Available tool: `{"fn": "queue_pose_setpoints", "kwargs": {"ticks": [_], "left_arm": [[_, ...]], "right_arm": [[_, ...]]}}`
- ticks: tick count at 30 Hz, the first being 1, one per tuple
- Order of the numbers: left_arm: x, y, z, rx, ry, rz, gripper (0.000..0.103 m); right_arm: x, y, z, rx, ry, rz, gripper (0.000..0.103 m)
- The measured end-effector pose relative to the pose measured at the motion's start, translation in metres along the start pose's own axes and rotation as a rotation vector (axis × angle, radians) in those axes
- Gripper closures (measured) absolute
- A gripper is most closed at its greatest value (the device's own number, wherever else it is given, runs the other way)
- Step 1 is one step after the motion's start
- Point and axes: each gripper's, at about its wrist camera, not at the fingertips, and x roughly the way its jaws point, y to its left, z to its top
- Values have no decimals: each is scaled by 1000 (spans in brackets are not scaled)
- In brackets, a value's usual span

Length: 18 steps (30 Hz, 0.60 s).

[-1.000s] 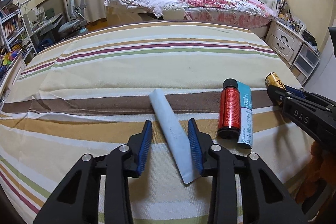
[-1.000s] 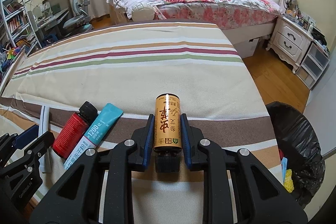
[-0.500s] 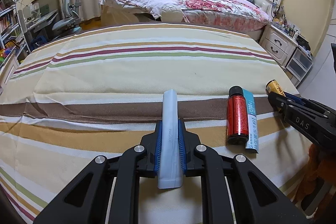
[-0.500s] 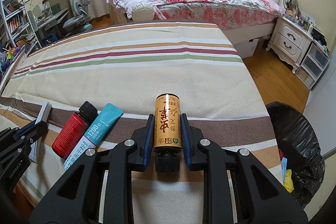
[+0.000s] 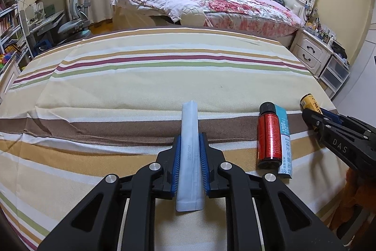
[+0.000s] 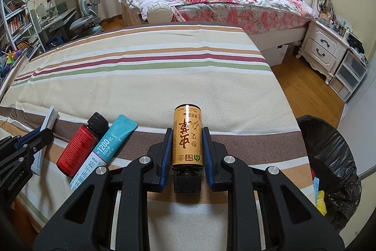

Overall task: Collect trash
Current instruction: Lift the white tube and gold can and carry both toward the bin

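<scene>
pinching the pale sachet (image 5: 189,152) lengthwise, our left gripper (image 5: 189,147) presses both pads on it near the striped bed's (image 5: 141,86) near edge; our right gripper (image 6: 187,145) clamps the yellow bottle (image 6: 187,138) by the near right corner.

Pale blue sachet (image 5: 188,157); red bottle (image 5: 269,137), black cap; gold bottle (image 6: 187,137); teal-white packet (image 6: 110,145); striped sheet (image 5: 150,77).

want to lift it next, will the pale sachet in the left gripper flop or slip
The pale sachet is thin and flat, so it probably weighs little. The left gripper pinches its middle, so both free ends may droop. Its smooth skin could slide between the pads.
</scene>
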Motion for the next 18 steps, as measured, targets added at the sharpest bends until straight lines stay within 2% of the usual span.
{"fn": "queue_pose_setpoints", "kwargs": {"ticks": [12,18], "left_arm": [[-3,7,-2,-26,-8,-16,89],[-12,8,-3,-30,-42,-17,89]], "right_arm": [[-2,4,0,-5,-2,-17,80],[-12,2,-7,35,-17,-16,80]]}}
